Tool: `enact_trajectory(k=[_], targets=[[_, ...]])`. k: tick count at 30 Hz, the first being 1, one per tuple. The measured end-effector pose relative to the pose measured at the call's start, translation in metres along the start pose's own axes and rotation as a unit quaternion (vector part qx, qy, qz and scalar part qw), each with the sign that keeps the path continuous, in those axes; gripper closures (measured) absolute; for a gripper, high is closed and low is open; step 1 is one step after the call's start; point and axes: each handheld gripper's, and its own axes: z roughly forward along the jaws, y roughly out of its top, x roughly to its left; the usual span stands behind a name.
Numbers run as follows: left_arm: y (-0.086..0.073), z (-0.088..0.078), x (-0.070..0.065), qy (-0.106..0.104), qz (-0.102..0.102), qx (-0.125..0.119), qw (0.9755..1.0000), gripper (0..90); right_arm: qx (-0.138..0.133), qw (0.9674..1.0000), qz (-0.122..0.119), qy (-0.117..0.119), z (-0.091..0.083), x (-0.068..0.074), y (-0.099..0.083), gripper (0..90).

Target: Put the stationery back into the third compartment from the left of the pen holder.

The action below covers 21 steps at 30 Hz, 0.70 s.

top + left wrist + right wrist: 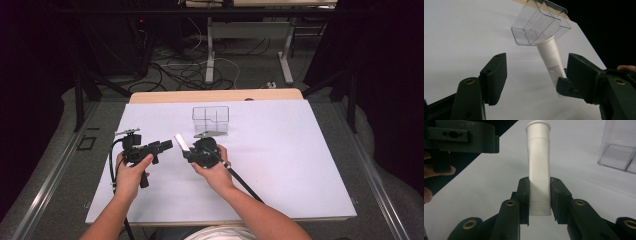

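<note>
My right gripper (539, 197) is shut on a white squeeze tube (539, 167), gripping its flat crimped end, with the cap end pointing away. In the high view the tube (180, 141) sticks up and to the left from the right gripper (190, 152). The left gripper (167, 145) faces it from the left, a short gap away. Its own view shows the left gripper (539, 75) with jaws apart and nothing pressed between them. There the tube (550, 56) stands just beyond, close to the right-hand jaw. A clear plastic divided container (211, 120) stands behind both grippers.
A white sheet (285, 150) covers the table, with a wooden edge (215, 95) along the far side. The clear container (620, 150) is off to the right in the right gripper view. Behind the table are metal desk legs and floor cables (190, 70).
</note>
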Motion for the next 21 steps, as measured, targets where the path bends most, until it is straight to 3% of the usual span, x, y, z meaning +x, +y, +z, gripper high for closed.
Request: enact_trajectory(k=[2, 4, 16, 20, 21], targets=[[-0.001, 0.001, -0.001, -0.016, -0.019, -0.006, 0.9997, 34.7, -0.013, 0.9998, 0.012, 0.003, -0.002, 0.001, -0.001, 71.2], [-0.003, 0.002, -0.002, -0.018, -0.026, -0.014, 0.9994, 34.8, -0.017, 0.9998, 0.010, 0.003, -0.005, -0.001, -0.001, 71.1], [-0.011, 0.013, -0.005, -0.033, -0.038, 0.001, 0.9987, 40.6, -0.039, 0.9983, 0.041, 0.011, -0.008, -0.004, -0.016, 71.1], [-0.013, 0.016, -0.005, -0.039, -0.046, 0.011, 0.9981, 41.9, -0.042, 0.9982, 0.040, 0.015, -0.008, -0.002, -0.019, 71.2], [-0.015, 0.019, -0.005, -0.043, -0.059, 0.008, 0.9973, 42.6, -0.044, 0.9981, 0.040, 0.013, -0.008, -0.001, -0.019, 71.2]])
